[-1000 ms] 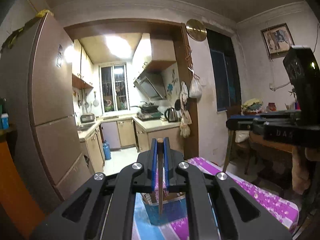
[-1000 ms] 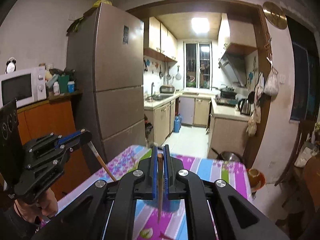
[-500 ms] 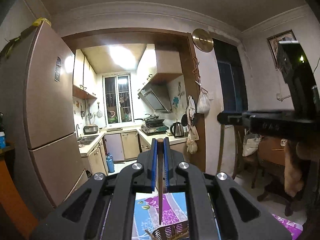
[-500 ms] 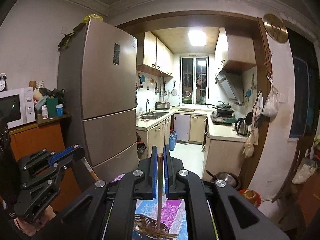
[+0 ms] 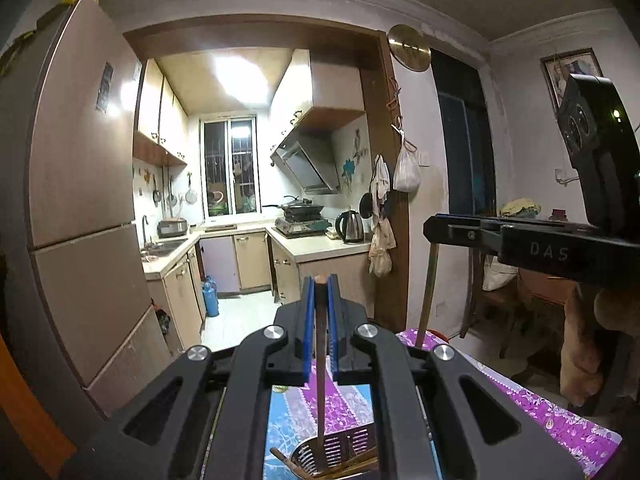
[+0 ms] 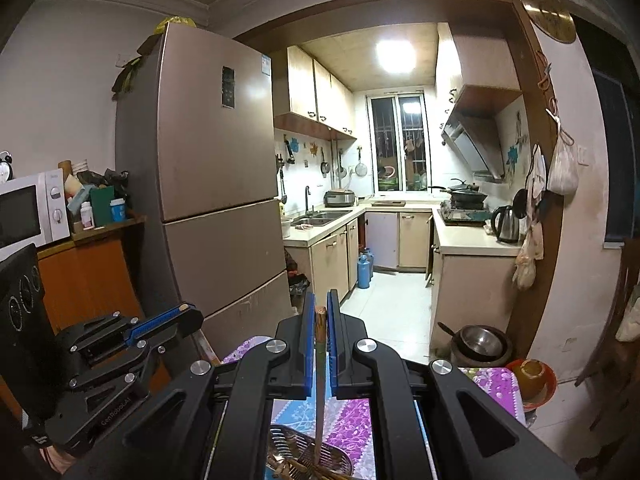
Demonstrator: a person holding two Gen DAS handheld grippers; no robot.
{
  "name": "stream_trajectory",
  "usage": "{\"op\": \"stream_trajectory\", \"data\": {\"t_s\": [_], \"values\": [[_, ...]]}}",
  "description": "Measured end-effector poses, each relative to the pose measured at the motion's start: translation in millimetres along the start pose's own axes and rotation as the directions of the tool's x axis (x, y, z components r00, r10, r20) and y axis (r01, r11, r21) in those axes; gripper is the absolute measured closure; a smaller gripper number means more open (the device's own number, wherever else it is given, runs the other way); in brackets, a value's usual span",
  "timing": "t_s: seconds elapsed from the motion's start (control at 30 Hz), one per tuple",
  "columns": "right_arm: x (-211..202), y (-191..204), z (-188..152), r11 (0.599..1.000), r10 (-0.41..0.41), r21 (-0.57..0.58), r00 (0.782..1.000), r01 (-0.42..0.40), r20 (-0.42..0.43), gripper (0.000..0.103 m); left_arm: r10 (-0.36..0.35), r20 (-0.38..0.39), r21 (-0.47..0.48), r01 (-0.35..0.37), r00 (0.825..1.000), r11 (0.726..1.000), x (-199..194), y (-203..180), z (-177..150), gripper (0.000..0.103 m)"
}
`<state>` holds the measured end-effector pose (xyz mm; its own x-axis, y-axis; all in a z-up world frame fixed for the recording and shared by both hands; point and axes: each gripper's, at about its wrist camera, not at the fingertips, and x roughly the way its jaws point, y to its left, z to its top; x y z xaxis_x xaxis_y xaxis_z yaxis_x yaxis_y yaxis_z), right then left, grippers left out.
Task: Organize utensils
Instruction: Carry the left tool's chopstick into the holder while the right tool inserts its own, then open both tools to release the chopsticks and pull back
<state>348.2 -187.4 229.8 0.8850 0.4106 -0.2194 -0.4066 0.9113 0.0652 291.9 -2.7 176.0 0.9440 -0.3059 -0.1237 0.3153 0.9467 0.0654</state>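
- Here, a wooden chopstick [image 5: 320,364] is clamped upright in the closed left gripper [image 5: 319,292], above a slotted metal basket [image 5: 344,446].
- Another chopstick [image 6: 319,388] is pinched likewise by the right gripper [image 6: 320,308], its tip over the basket on a floral tablecloth [image 6: 352,420].

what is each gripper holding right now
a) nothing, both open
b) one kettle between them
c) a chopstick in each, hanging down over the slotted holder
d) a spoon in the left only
c: the left gripper is shut on a chopstick and the right gripper on another chopstick, both pointing down at the slotted holder on the tablecloth.
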Motion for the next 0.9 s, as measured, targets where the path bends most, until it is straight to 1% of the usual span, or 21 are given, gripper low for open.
{"op": "stream_trajectory", "data": {"t_s": [0.2, 0.6, 0.63, 0.67, 0.7, 0.73, 0.77, 0.9], "values": [[13.0, -2.9, -13.6, 1.000, -0.001, 0.001, 1.000, 0.002, -0.017, 0.096, -0.002, -0.030, 0.004, 0.002, 1.000, 1.000, 11.1, 0.4, -12.6, 0.098], [26.1, -2.2, -24.0, 1.000, -0.010, -0.012, 0.999, 0.009, -0.039, 0.096, 0.010, -0.045, 0.007, -0.010, 0.999, 1.000, 19.4, 1.1, -15.4, 0.098], [26.8, -2.1, -24.3, 1.000, -0.012, -0.012, 0.999, 0.011, -0.036, 0.093, 0.015, -0.044, 0.005, -0.015, 0.999, 1.000, 20.2, 1.5, -15.9, 0.097], [26.9, -3.4, -24.6, 1.000, -0.013, -0.005, 0.999, 0.013, -0.032, 0.077, 0.017, -0.047, 0.001, -0.017, 0.999, 1.000, 21.4, 2.9, -15.9, 0.094], [25.2, -4.3, -24.2, 1.000, -0.016, -0.001, 1.000, 0.016, -0.022, 0.068, 0.020, -0.046, -0.002, -0.020, 0.999, 1.000, 21.6, 4.0, -15.9, 0.074], [23.6, -5.5, -23.9, 1.000, -0.016, 0.002, 1.000, 0.016, -0.016, 0.061, 0.029, -0.038, -0.006, -0.029, 0.999, 1.000, 20.3, 5.3, -15.5, 0.047], [21.0, -5.4, -22.2, 1.000, -0.013, 0.001, 1.000, 0.013, -0.010, 0.061, 0.038, -0.021, -0.007, -0.038, 0.999, 0.999, 17.4, 6.1, -14.7, 0.042], [9.2, -2.4, -15.4, 1.000, -0.017, -0.011, 1.000, 0.018, 0.014, 0.061, 0.042, -0.013, -0.009, -0.042, 0.999, 0.999, 12.1, 6.8, -8.7, 0.042]]}}
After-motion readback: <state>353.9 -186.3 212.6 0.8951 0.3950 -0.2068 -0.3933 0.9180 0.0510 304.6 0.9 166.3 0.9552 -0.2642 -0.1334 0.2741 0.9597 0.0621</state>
